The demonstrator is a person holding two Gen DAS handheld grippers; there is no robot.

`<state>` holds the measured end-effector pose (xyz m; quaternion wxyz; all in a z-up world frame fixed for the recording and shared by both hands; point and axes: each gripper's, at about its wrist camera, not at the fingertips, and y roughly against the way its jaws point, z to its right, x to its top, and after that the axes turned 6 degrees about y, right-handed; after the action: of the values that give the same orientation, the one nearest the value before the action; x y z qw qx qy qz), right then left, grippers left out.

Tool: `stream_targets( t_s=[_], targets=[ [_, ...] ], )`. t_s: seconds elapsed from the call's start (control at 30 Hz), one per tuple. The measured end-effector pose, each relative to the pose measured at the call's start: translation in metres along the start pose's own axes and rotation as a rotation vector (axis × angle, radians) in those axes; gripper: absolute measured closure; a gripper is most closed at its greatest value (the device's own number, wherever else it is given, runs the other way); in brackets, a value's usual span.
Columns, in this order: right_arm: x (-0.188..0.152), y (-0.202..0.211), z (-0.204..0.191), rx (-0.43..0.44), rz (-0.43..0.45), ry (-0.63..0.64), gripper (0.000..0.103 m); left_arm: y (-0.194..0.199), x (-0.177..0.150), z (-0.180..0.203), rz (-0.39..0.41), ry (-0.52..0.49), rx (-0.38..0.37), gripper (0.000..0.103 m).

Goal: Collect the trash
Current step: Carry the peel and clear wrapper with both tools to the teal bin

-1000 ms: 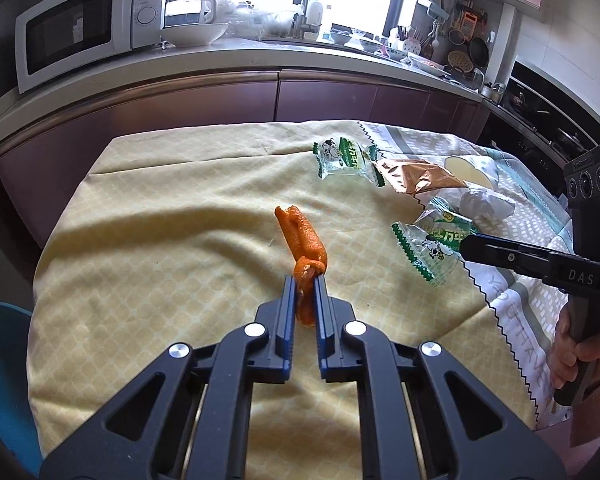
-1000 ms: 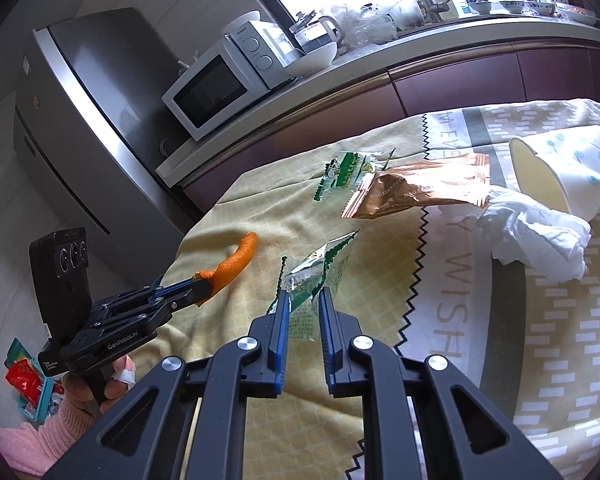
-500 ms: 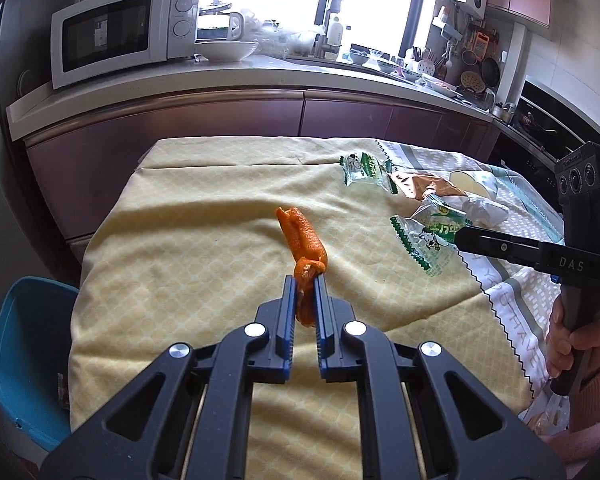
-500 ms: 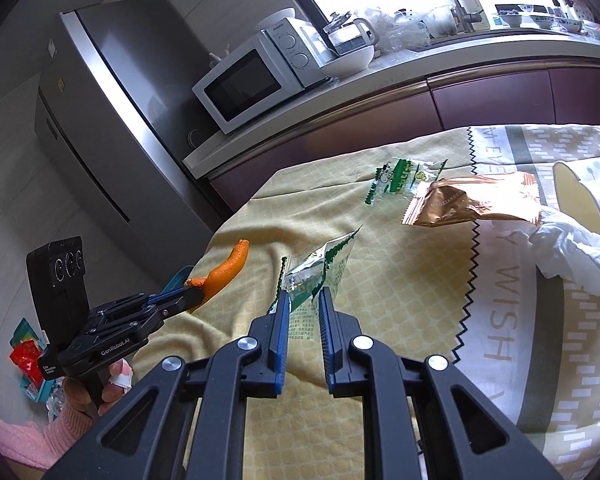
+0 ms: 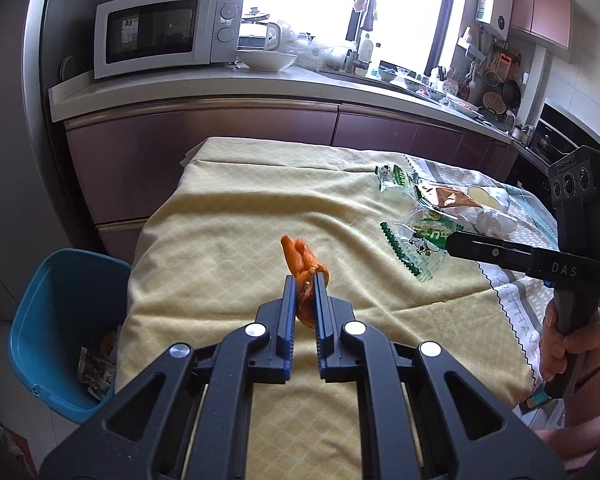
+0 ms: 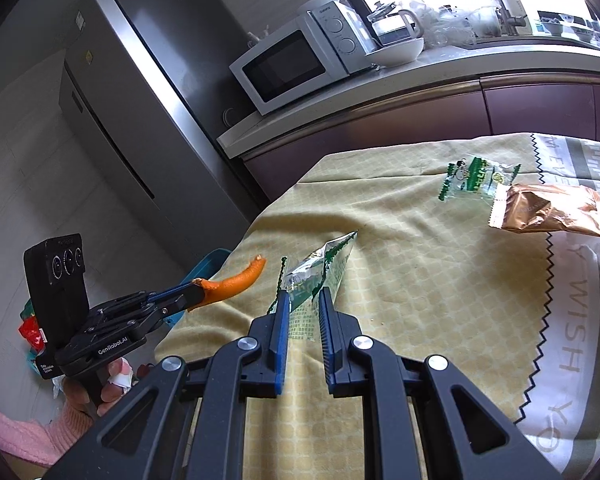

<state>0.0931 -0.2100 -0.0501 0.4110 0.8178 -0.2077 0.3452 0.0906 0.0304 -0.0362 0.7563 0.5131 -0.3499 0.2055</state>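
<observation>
Two pieces of trash are already lifted clear of the counter [image 5: 228, 248]: the left gripper [image 5: 304, 284] has its jaws clamped on an orange peel [image 5: 300, 258], and the right gripper [image 6: 304, 300] has its jaws pinched on a crinkled green-and-clear wrapper [image 6: 316, 268]. The carry step looks in hand. Next comes a swing toward the blue bin [image 5: 40, 312] at eight o'clock in the left wrist view, then release above its opening.
</observation>
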Motion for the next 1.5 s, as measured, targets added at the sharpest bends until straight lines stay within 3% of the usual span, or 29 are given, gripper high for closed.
stream_targets(
  t_s=[0.23, 0.7, 1.13, 1.5],
  targets=[
    [0.003, -0.014, -0.018, 0.026, -0.025, 0.031, 0.089, 0.015, -0.007, -0.018, 0.010, 0.024, 0.010, 0.096],
    [0.000, -0.031, -0.030, 0.045, -0.067, 0.045, 0.089, -0.015, -0.034, -0.028, -0.116, 0.015, -0.009, 0.097],
    [0.005, -0.042, -0.042, 0.077, -0.075, 0.078, 0.089, 0.005, -0.030, -0.035, -0.049, 0.030, 0.027, 0.100],
    [0.019, -0.067, -0.075, 0.140, -0.099, 0.151, 0.089, 0.051, -0.020, -0.072, 0.050, 0.090, 0.116, 0.100]
  ],
)
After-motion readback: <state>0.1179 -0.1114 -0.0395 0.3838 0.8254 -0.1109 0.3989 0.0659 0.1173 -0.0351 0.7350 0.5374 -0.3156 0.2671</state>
